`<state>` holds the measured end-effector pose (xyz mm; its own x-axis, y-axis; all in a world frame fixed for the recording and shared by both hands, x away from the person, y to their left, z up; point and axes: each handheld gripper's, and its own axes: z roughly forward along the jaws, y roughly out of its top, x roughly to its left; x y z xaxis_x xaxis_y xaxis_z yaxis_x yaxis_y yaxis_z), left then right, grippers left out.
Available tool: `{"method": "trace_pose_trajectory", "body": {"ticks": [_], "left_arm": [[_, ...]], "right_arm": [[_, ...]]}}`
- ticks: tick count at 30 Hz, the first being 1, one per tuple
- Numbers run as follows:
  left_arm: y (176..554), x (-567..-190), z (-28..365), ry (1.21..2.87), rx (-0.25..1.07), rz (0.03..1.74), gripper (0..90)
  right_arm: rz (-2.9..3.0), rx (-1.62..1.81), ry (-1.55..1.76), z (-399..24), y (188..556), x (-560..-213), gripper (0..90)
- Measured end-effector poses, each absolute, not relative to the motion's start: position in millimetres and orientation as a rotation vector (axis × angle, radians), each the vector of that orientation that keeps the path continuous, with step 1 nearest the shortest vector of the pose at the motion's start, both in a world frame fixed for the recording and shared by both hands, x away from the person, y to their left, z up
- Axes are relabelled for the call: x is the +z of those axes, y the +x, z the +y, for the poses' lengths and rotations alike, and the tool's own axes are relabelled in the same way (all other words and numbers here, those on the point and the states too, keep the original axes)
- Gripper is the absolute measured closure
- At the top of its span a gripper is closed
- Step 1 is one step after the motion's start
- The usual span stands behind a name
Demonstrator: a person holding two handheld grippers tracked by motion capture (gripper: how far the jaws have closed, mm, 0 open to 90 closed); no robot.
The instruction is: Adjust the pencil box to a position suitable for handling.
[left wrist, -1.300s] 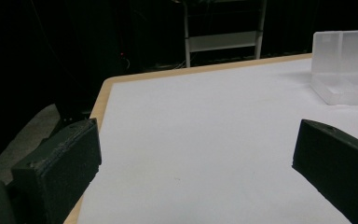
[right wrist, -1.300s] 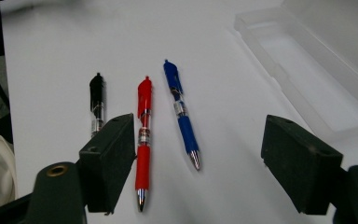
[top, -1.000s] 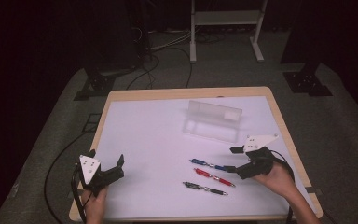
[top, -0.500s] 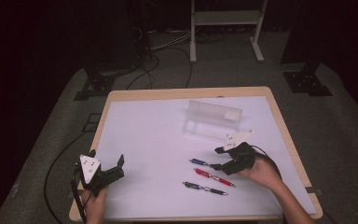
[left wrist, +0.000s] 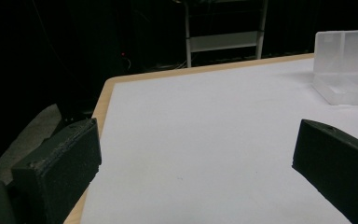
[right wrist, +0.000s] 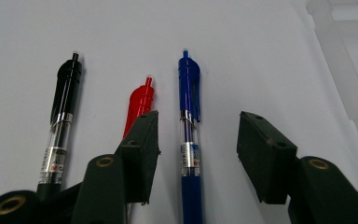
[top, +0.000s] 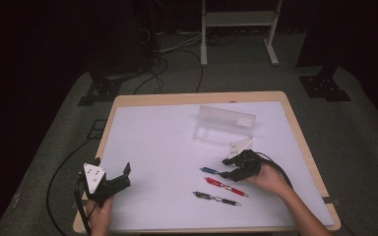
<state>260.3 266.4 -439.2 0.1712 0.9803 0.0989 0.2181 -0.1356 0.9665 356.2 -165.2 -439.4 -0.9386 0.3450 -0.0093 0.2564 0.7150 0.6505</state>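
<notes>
Three pens lie side by side on the white table top (top: 152,137): a blue pen (top: 210,170), a red pen (top: 226,187) and a black pen (top: 216,198). My right gripper (top: 228,167) is low over the blue pen's right end. In the right gripper view the blue pen (right wrist: 189,135) lies between the jaws of my right gripper (right wrist: 198,126), with a gap to each pad. These jaws have just been closing. The red pen (right wrist: 140,100) passes under one jaw and the black pen (right wrist: 63,116) lies beyond it. My left gripper (top: 114,169) rests open and holds nothing at the front left.
A clear plastic case (top: 225,125) stands open behind the pens; in the left gripper view the case (left wrist: 349,70) is at the far right. The table's wooden edge (top: 108,123) borders the white sheet. Cables and a stand's legs lie on the floor beyond.
The right hand has moved left and down from the table's right side to the blue pen, and its jaws have narrowed around it. The left gripper has stayed put.
</notes>
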Motion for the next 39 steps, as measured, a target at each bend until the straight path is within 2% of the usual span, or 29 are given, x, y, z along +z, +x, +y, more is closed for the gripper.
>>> {"method": "trace_pose_trajectory", "body": {"ticks": [8, 15, 17, 25, 28, 39], "left_arm": [[260, -439, 266, 1.540, 1.058, 1.195, 0.4], [261, -440, 266, 1.542, 1.056, 1.197, 0.4], [261, -440, 266, 1.542, 1.059, 1.197, 0.3], [260, -439, 267, 1.542, 1.061, 1.198, 0.4], [261, -439, 267, 1.543, 1.061, 1.198, 0.4], [261, -439, 267, 1.544, 1.065, 1.198, 0.4]], "right_arm": [[2.837, 0.977, 0.493, -159, 361, -451, 58.9], [2.840, 0.949, 0.474, -157, 363, -454, 63.3], [2.848, 0.950, 0.462, -157, 363, -455, 68.0], [2.854, 0.924, 0.443, -154, 362, -457, 72.3], [2.856, 0.920, 0.431, -153, 361, -458, 77.5], [2.864, 0.923, 0.439, -152, 362, -458, 78.7]]}}
